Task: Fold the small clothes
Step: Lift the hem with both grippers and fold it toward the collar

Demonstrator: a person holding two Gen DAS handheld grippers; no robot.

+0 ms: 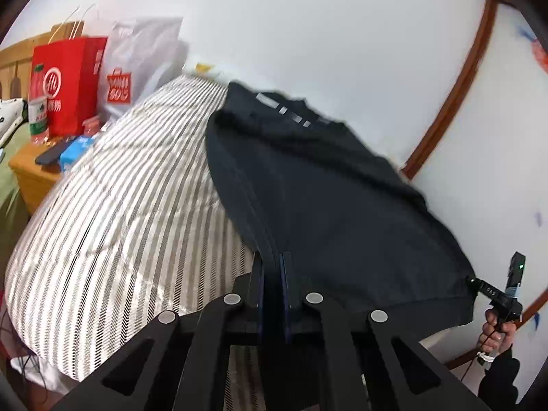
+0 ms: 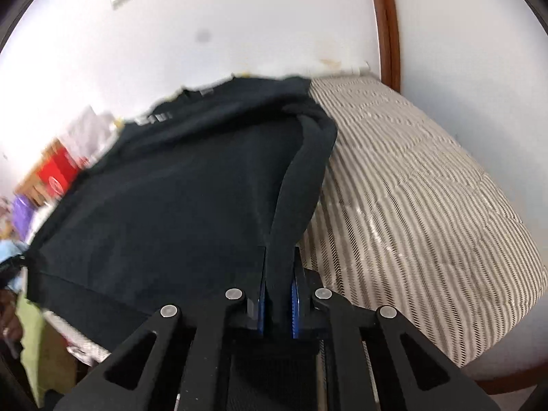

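Over the striped bedcover [image 1: 113, 198], a dark navy garment [image 1: 328, 185] is held stretched between the two grippers, its far part draped on the bed toward the white wall [image 1: 308, 27]. Left gripper [image 1: 273, 267]: jaws pressed together on the garment's near left edge, fabric pinched between the blue pads. Right gripper [image 2: 280, 274]: jaws likewise clamped on a bunched fold of the garment's right edge, which runs up from the pads as a thick ridge. In the left wrist view, the right gripper appears at the far right edge of the cloth, with a hand [image 1: 496, 332] gripping its handle. A pale printed strip [image 1: 284, 108] shows near the garment's far end. Left of the bed: red paper bag [image 1: 70, 82], white plastic bag [image 1: 140, 65] and a wooden side table [image 1: 30, 178]. Right wrist view is motion-blurred on its left side. Brown wooden frame [image 2: 387, 24] stands against the wall behind the bed.
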